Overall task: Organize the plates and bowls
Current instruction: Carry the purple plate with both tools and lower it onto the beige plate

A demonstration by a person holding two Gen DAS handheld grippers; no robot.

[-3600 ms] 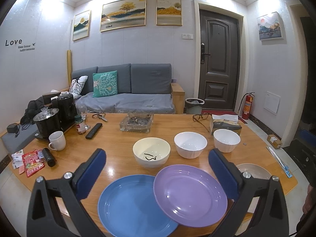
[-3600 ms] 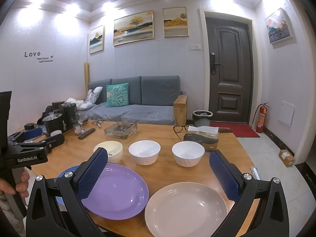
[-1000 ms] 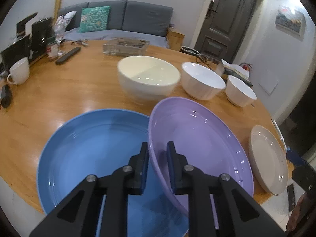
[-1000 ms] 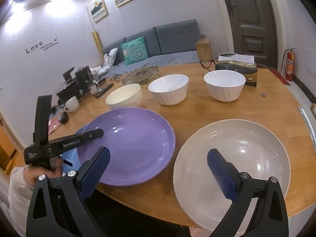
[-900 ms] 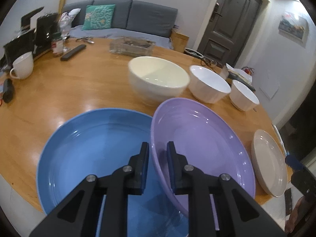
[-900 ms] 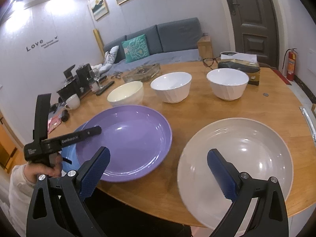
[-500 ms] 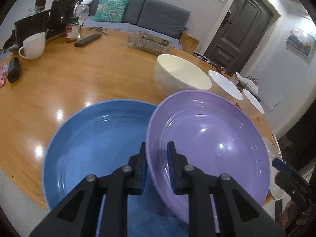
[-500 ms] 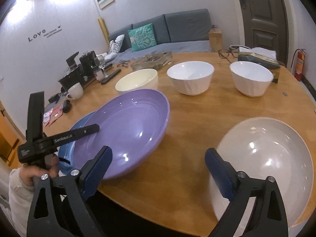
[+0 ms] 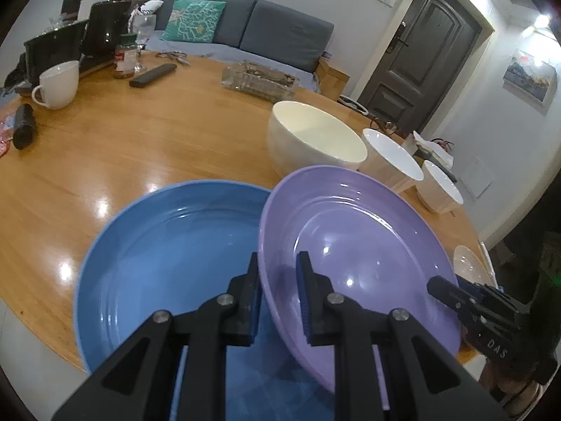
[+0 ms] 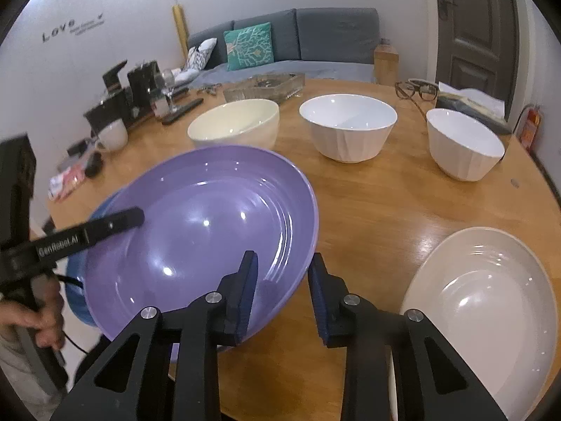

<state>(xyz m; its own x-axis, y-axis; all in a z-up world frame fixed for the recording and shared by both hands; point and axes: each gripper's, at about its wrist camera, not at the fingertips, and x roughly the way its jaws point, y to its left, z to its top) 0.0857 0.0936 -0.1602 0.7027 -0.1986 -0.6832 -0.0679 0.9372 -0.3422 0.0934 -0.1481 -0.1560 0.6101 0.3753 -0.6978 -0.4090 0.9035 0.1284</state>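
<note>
My left gripper point(image 9: 278, 273) is shut on the near rim of the purple plate point(image 9: 354, 249) and holds it tilted above the blue plate point(image 9: 168, 256). The purple plate also shows in the right wrist view point(image 10: 203, 224). My right gripper point(image 10: 283, 280) has narrowed around the plate's right rim, with a gap still showing on the right finger's side. A beige plate point(image 10: 491, 294) lies at the right. A cream bowl point(image 10: 235, 128) and two white bowls point(image 10: 349, 128) point(image 10: 463, 140) stand behind.
On the round wooden table point(image 9: 122, 140) stand a white mug point(image 9: 58, 84), a remote point(image 9: 152, 74), a glass ashtray point(image 9: 259, 79), a jar and black kettles at far left. Glasses point(image 10: 417, 89) and a tissue box point(image 10: 470, 105) lie far right.
The left gripper has lifted and tilted the purple plate higher over the blue plate. The right gripper has moved left from the beige plate and narrowed around the purple plate's rim.
</note>
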